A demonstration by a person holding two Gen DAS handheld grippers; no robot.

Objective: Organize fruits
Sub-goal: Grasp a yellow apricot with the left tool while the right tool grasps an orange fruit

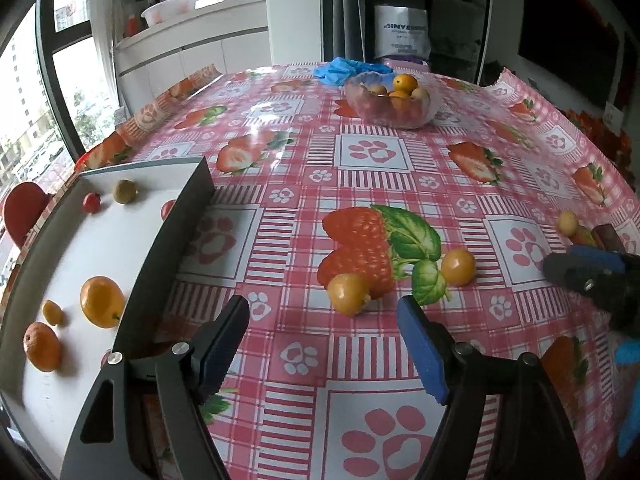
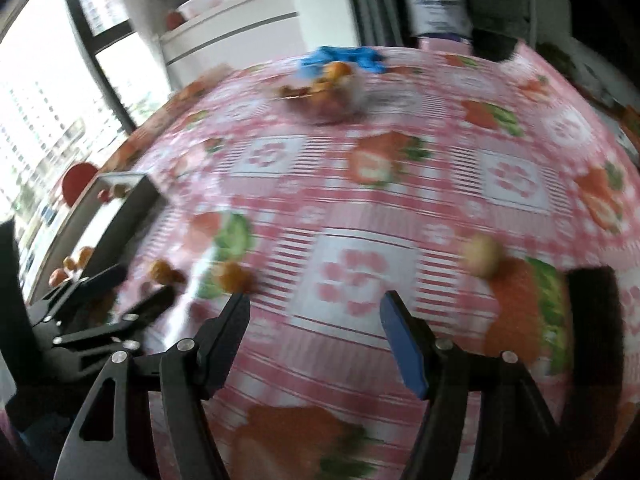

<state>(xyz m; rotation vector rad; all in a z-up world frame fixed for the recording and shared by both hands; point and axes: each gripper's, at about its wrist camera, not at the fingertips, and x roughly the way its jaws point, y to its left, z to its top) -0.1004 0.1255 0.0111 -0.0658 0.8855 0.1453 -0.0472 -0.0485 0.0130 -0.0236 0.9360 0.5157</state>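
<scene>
My left gripper (image 1: 324, 312) is open and empty, low over the tablecloth. A yellow-orange fruit (image 1: 349, 293) lies just ahead between its fingertips, a second one (image 1: 458, 267) a little to the right. A pale yellow fruit (image 1: 568, 222) lies far right by my right gripper (image 1: 560, 264). The white tray (image 1: 168, 172) at left holds oranges (image 1: 102, 301), a small red fruit (image 1: 91, 202) and a green one (image 1: 125, 191). A glass bowl (image 1: 390, 100) of fruits stands at the back. In the blurred right wrist view my right gripper (image 2: 314, 306) is open and empty; the pale fruit (image 2: 482, 257) lies ahead right.
Blue gloves (image 1: 348, 69) lie behind the bowl. A dark brown object (image 1: 608, 236) sits at the right, also in the right wrist view (image 2: 596, 320). A red round thing (image 1: 24, 212) stands left of the tray. The tray's black wall (image 1: 168, 248) rises beside my left gripper.
</scene>
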